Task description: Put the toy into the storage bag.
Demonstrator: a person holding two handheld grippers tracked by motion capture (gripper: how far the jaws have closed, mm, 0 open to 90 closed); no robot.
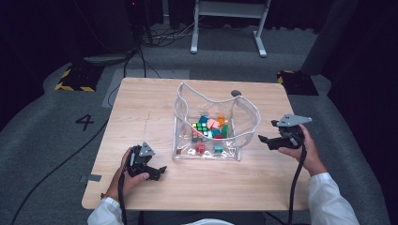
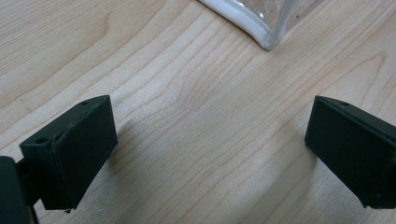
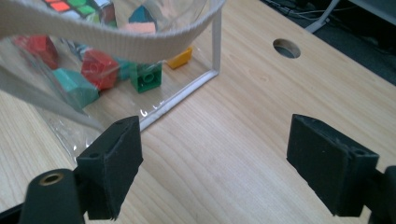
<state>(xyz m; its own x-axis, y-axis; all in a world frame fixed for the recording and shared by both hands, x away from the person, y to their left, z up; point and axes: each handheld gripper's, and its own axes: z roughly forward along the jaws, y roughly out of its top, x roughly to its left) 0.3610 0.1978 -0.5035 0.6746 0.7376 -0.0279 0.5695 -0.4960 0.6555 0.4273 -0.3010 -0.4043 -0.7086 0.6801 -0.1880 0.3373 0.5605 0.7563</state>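
Both grippers, left (image 1: 157, 172) and right (image 1: 266, 139), have jaws spread wide, holding nothing. Between them stands the clear bag (image 1: 244, 123) of toy blocks (image 1: 210, 127). It looks soft, maybe floppy; a clumsy grab at one side could tip it and spill blocks.

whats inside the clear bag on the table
The clear bag holds a twisty colour cube and loose small blocks: red, teal, a green studded brick and a yellow piece. Whatever sits beneath the heap is covered.
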